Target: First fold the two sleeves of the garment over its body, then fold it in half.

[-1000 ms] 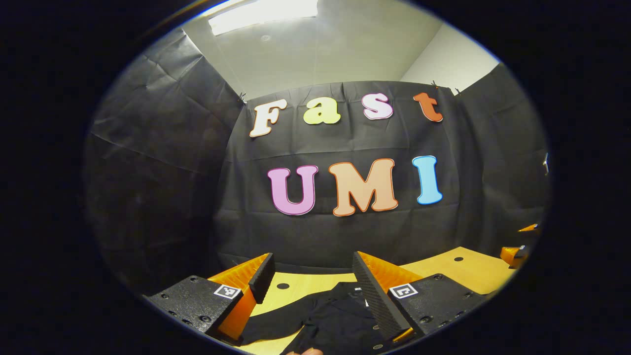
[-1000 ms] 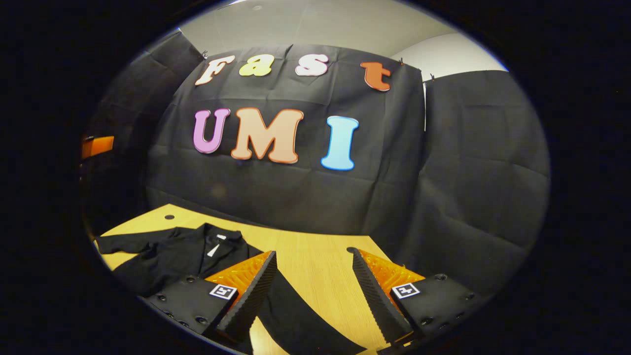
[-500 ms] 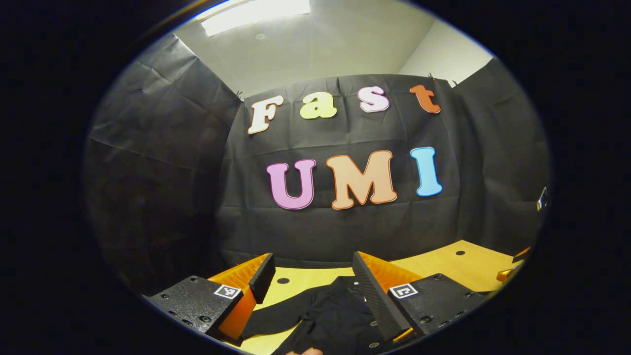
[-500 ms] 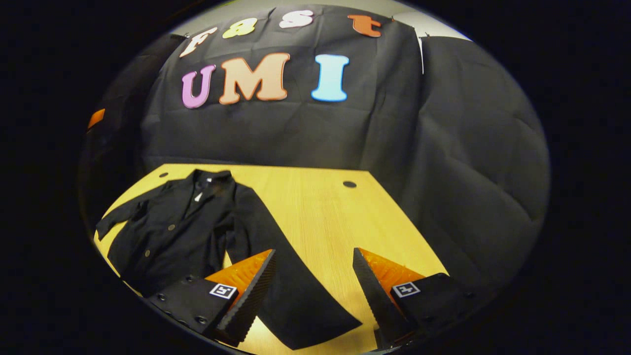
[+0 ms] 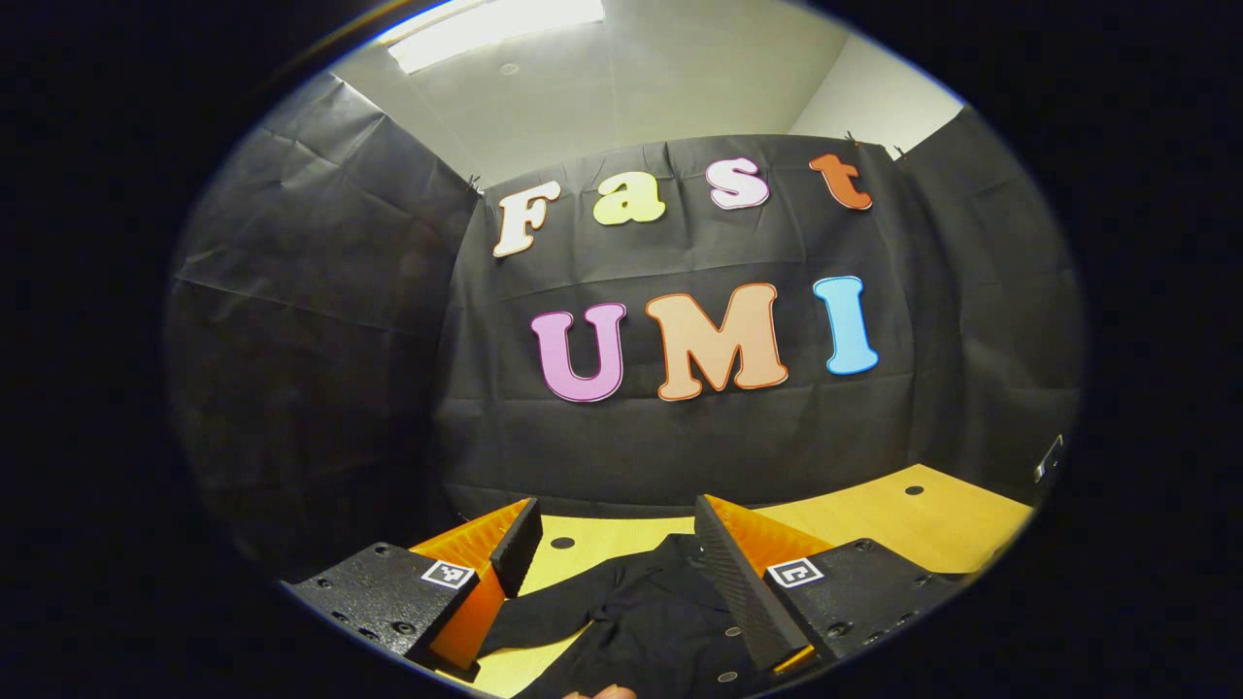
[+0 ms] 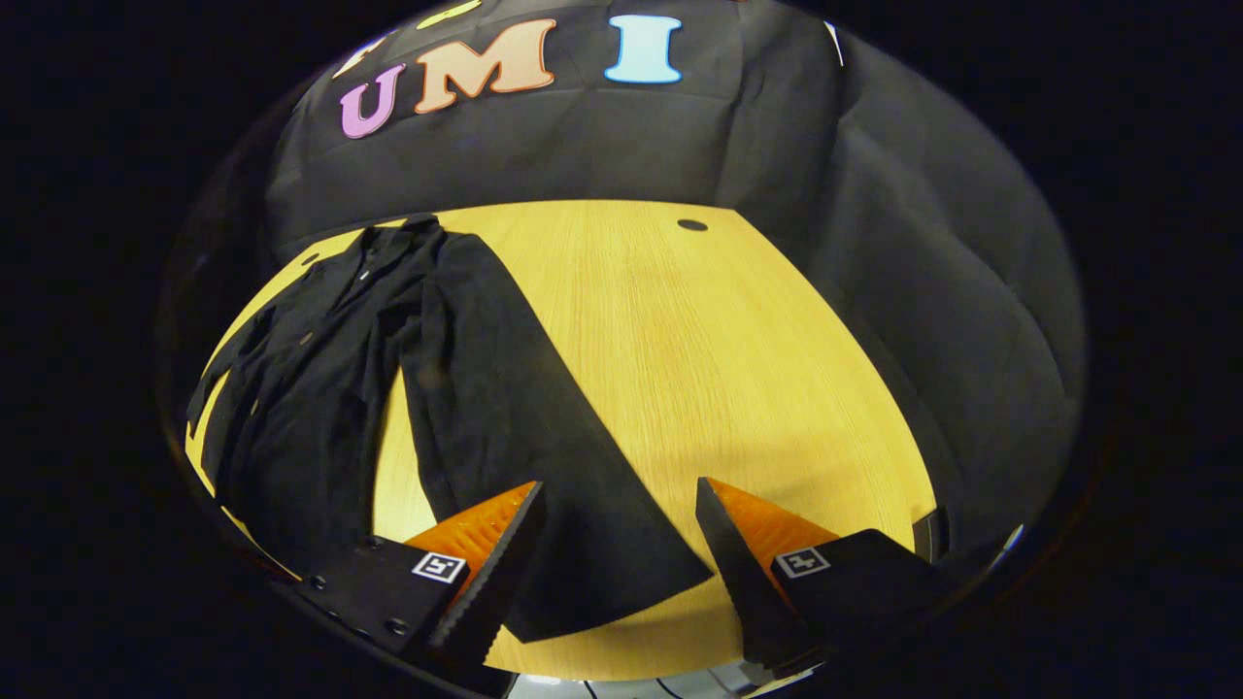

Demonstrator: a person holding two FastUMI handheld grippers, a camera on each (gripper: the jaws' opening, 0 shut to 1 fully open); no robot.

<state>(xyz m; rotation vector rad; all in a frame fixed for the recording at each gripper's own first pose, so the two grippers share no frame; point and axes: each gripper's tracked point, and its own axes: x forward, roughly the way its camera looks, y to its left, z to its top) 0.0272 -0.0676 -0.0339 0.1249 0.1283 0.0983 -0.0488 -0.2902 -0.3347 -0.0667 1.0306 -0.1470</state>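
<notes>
Black garment point(image 6: 340, 388) spread flat on the wooden table point(image 6: 699, 369), left half of the right gripper view.

One sleeve point(image 6: 544, 456) stretched toward lower centre, cuff between the parted fingers of the right gripper point(image 6: 617, 563), seemingly untouched. In the left gripper view, collar end of the garment point(image 5: 651, 612) at bottom centre, behind the left gripper point(image 5: 612, 563), likewise spread wide, holding nothing.

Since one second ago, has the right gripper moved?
Yes. The right gripper tipped downward: the table hole climbed its view, and the black jacket's sleeve lies between its fingers.
</notes>
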